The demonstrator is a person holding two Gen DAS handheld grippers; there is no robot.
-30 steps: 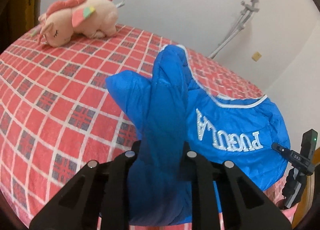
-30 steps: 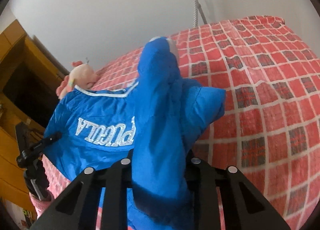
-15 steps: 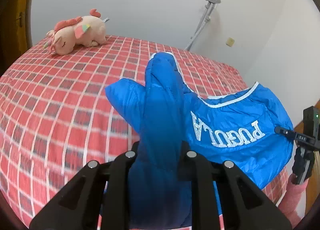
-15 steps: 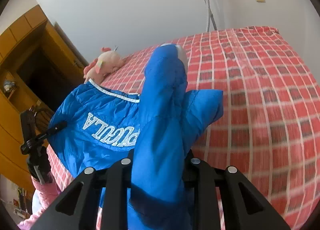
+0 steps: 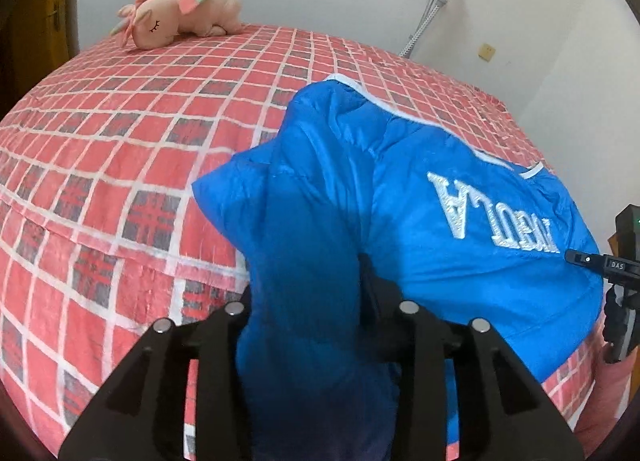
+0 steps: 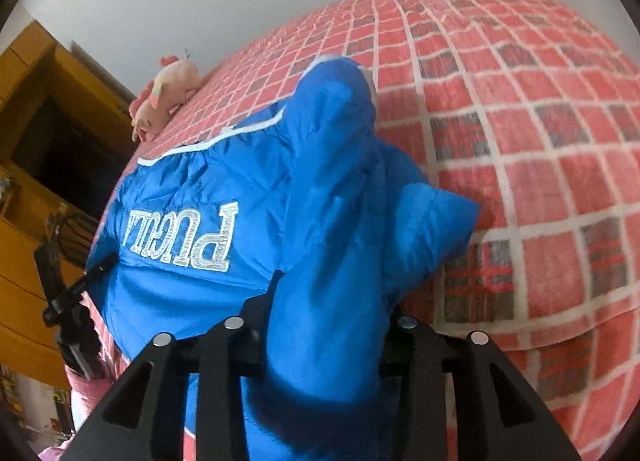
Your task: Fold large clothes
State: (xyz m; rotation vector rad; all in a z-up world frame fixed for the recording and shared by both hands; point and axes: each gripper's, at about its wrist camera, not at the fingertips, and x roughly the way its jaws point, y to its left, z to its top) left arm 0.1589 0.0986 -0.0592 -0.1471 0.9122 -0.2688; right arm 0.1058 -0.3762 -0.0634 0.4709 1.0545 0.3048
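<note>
Left wrist view: soft, light, slippery blue padded nylon jacket (image 5: 420,229) bunches between both grippers' opening jaws; best gripped at hem corners over red checked bed (image 5: 120,181).

Jacket (image 5: 404,221) of smooth, slightly glossy blue padded cloth with raised silvery stitched letters, bedcover (image 5: 120,149) of matt, faintly crinkled checked cloth, soft plush toy (image 5: 180,13), matt black plastic grippers (image 5: 316,325), glossy wood cupboard (image 6: 32,101)

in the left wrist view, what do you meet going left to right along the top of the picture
plush unicorn → grey crutch leaning on the wall → beige wall socket
</note>
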